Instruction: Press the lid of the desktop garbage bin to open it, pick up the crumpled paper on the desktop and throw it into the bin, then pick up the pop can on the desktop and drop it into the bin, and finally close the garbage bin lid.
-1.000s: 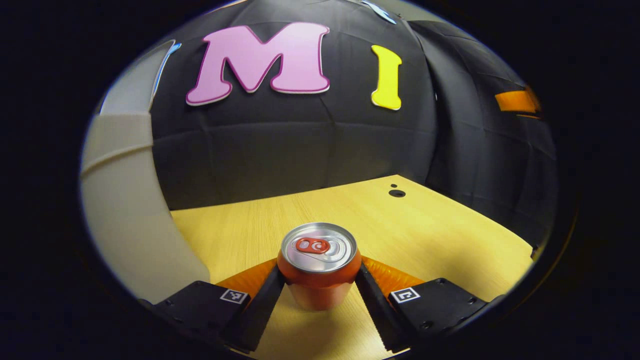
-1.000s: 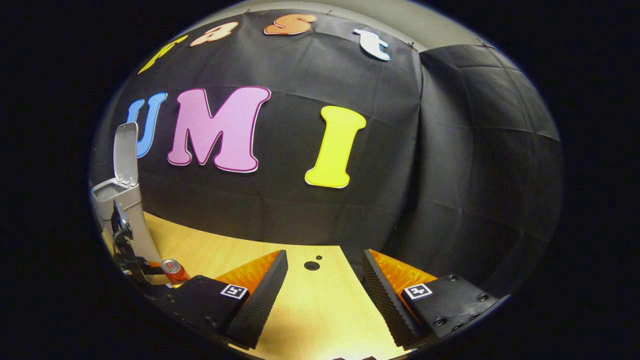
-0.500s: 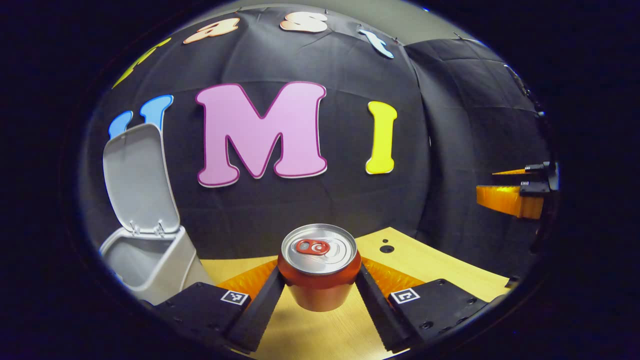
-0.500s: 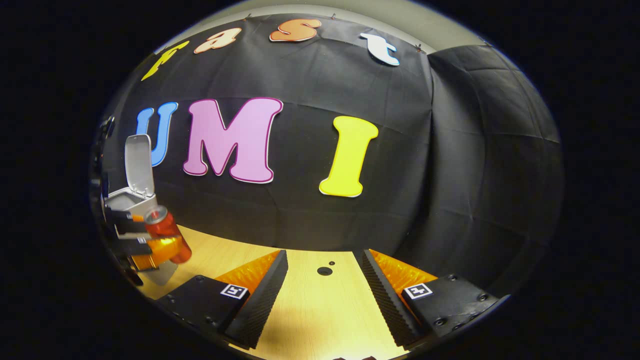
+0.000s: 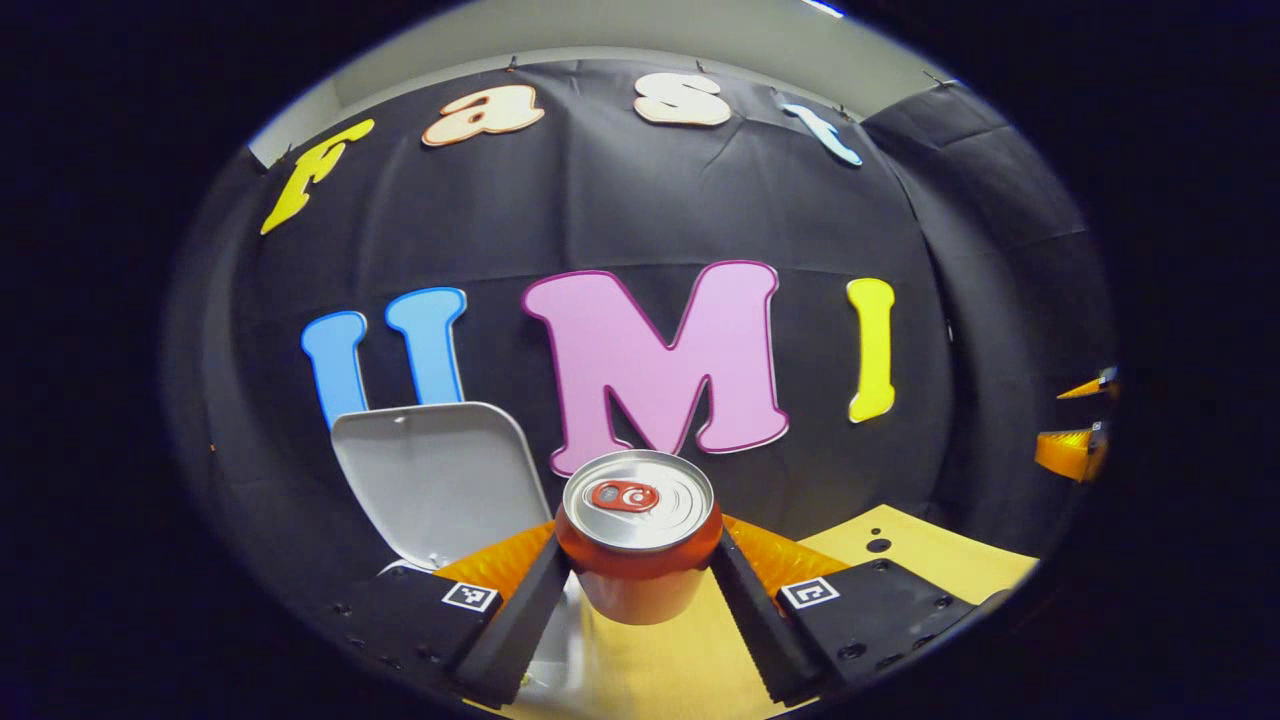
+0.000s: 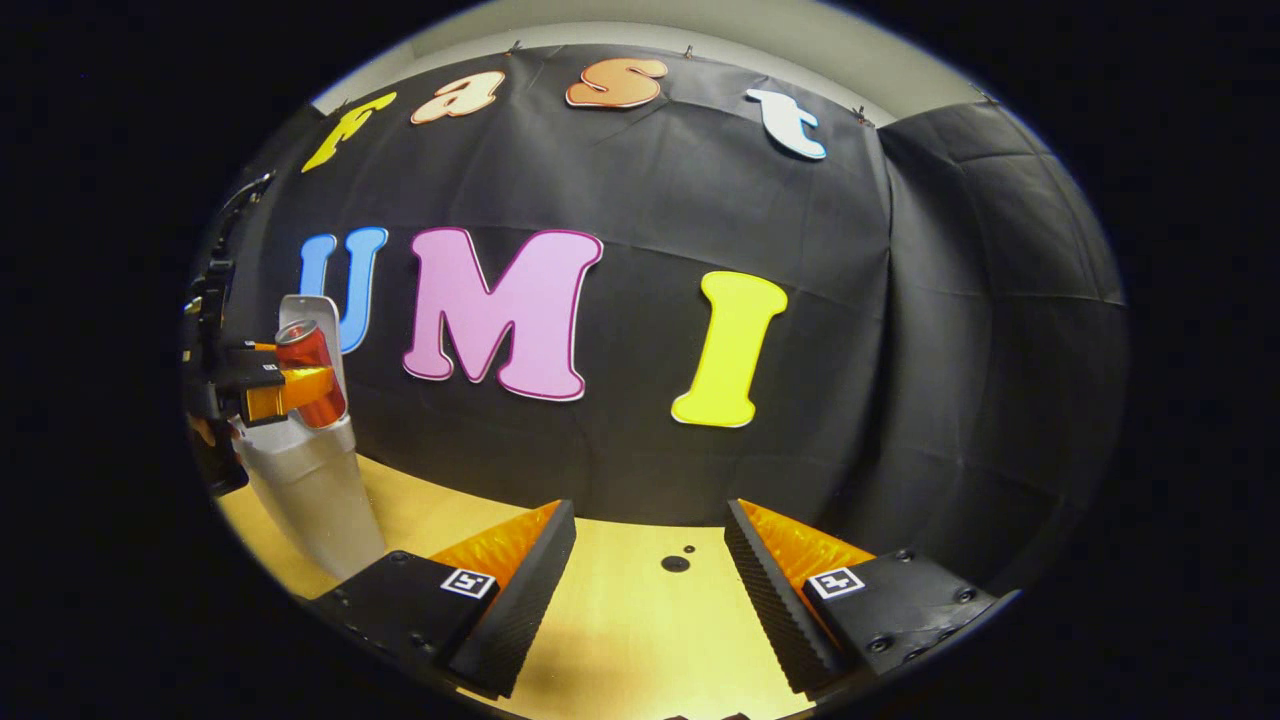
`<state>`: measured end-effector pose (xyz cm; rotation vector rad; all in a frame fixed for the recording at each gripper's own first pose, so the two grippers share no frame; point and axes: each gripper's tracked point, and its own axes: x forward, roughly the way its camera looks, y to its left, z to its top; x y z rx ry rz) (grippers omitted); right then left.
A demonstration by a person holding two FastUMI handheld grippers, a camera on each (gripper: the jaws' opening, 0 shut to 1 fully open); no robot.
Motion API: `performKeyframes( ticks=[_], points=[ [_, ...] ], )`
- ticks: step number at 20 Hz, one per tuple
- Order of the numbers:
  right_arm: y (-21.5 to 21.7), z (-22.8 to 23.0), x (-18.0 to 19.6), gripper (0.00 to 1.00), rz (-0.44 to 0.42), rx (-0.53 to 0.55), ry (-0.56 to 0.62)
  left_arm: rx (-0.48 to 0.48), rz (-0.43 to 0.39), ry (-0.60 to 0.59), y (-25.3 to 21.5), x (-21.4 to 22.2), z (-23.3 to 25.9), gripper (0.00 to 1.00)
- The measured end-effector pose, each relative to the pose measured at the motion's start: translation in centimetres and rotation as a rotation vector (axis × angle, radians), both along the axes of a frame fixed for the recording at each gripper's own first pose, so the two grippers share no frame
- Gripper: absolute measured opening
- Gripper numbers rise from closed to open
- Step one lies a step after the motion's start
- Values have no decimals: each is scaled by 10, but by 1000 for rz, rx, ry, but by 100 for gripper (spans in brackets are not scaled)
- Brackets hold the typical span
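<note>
The red aluminium pop can [image 5: 638, 535] with its silver top and red pull tab is gripped upright between the two fingers of the left claw [image 5: 640, 585], one finger pressed against each side of it. The can is held clear of the light wooden desk [image 5: 930, 560]. Just beyond and to the left of the can, the raised grey plastic lid [image 5: 435, 480] of the desktop garbage bin is seen, tilted back against the booth wall. A small dark round hole [image 5: 879, 545] is visible in the desk to the right.

In the right gripper view, the left claw [image 6: 290, 385] is seen at the far left, with the can [image 6: 310, 372] held directly above the tapered grey bin body [image 6: 315, 490], in front of the upright lid [image 6: 312, 305]. The right claw [image 6: 650, 585] is held open above the desk [image 6: 620, 640], with nothing between its fingers. It is well apart from the bin.
</note>
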<state>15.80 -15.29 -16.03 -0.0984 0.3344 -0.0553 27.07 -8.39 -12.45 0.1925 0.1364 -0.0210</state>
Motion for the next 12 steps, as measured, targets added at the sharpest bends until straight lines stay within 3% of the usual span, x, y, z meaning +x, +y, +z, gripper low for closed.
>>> performKeyframes(
  ticks=[6, 12],
  points=[
    [25, -6, 9, 97, 61, 2, 10, -18, 151, 55, 99, -5, -25, 87],
    [33, -17, 2, 96, 74, 0, 32, -48, 176, 112, 132, -10, -49, 88]
  ],
)
